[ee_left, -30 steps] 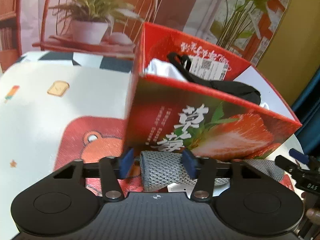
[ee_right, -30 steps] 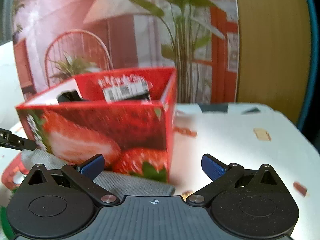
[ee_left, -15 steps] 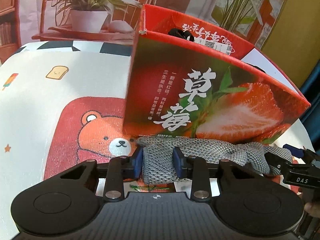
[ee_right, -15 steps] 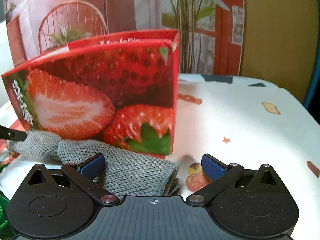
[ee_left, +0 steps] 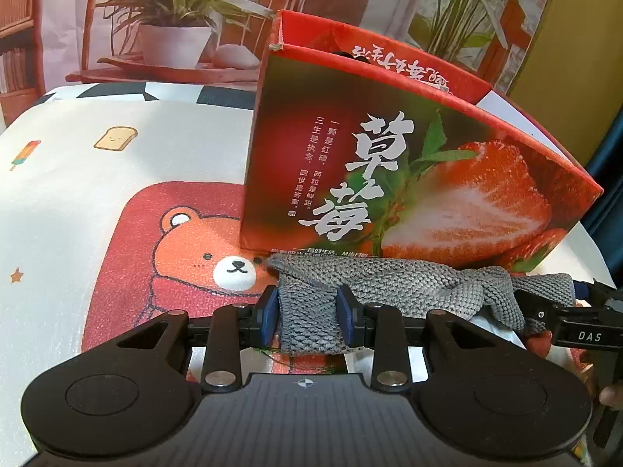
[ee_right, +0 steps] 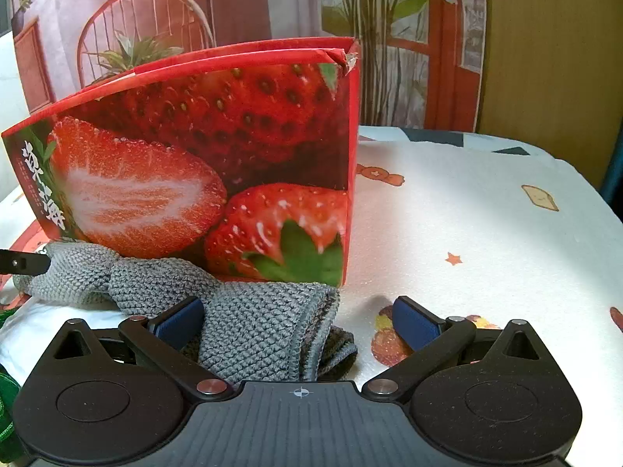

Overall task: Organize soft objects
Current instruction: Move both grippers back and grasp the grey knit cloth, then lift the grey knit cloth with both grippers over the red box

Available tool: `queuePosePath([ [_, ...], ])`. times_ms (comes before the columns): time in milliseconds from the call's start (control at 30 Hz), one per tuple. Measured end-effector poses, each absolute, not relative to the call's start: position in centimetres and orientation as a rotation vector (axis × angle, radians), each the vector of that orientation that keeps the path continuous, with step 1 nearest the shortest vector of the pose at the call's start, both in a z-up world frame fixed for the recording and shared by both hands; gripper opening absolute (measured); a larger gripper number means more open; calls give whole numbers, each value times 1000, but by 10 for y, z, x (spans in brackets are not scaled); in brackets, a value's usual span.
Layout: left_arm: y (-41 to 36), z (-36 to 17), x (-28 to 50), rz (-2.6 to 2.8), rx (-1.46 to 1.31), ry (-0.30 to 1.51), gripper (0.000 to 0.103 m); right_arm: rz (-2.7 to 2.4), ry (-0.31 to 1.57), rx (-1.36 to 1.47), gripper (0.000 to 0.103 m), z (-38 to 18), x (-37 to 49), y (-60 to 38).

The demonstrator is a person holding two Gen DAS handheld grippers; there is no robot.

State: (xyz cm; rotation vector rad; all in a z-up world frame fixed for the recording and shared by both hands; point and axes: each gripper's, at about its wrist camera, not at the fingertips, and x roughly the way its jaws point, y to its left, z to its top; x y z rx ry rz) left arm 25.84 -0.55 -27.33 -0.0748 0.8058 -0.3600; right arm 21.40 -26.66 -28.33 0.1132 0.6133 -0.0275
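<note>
Now the left gripper (ee_left: 307, 313) has its fingers (ee_left: 269, 313) pinching one end of the grey knitted cloth (ee_left: 389, 288); they have just been closing, from a wider spread with the cloth lying loose between them a second ago to pads pressed into the knit on both sides. The right gripper (ee_right: 300, 317) has its fingers (ee_right: 412, 317) spread wide, the other, folded end of the cloth lying between them but clear of the far pad, so nothing is gripped on that side yet. Over the same second the right gripper has come down lower and nearer, the strawberry box (ee_right: 218, 163) now filling more of its view and the box's inside gone from sight. To my mind this means the pick-up is half made: one end is secured, and the other likely needs clamping before the cloth can be lifted and put away, presumably into the box. The cloth lies stretched along the foot of the box's front wall, touching it, twisted near its middle, on the worktop (ee_right: 486, 210) with its printed cover. Counting: one cloth, one box, two grippers, and one bear picture (ee_left: 218, 257) just left of the box's near corner. Whatever sits inside the box cannot be counted from here.
</note>
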Motion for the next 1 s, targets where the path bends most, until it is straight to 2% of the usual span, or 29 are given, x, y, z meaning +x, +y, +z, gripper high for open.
queuePosePath([
  [500,-7,-273,257,-353,-57,803,35,9,713,130,102,-270,219,-281],
  [700,-7,-273,257,-353,-57,804,34,8,731,153,93,-268,211,-277],
  [800,-6,-272,257,-351,-59,807,34,16,722,149,82,-268,209,-272],
  [867,-6,-272,256,-349,-58,810,33,35,716,151,69,-266,208,-270],
  [900,-6,-271,256,-351,-58,811,32,33,715,149,68,-265,207,-268],
  [933,-6,-271,256,-351,-57,812,29,34,715,151,63,-264,207,-267],
  [967,-5,-270,256,-352,-57,813,27,46,713,162,53,-263,207,-267],
  [1000,-5,-269,256,-350,-55,813,20,61,711,176,49,-263,207,-268],
])
